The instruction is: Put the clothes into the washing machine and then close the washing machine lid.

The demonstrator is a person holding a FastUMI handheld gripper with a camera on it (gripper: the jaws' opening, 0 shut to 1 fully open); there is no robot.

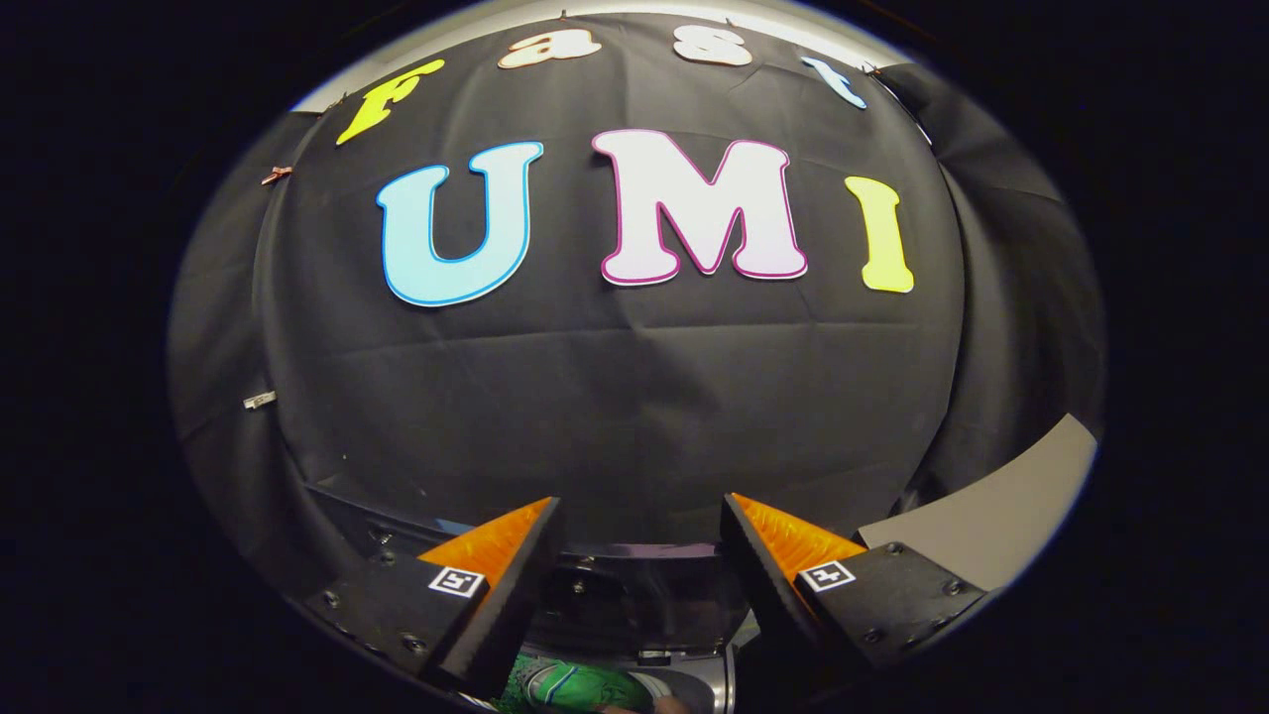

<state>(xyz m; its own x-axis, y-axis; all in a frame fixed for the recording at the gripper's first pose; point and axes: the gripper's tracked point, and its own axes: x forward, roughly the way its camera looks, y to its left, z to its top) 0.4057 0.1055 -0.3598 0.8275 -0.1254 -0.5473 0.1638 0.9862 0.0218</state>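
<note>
Gripper view: gripper (639, 516) was held w/ fingers spread wide, nothing gripped. Green clothes (575, 686) were seen low between and beneath the fingertips, approx. at the washing machine (634, 595) opening, lid raised behind, so drop judged straight down.

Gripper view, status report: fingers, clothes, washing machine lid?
Gripper open, nothing between its fingers. Green clothes low between the fingers, by a grey rim. Dark glossy lid just ahead, looks raised. Nothing seen blocking.
</note>
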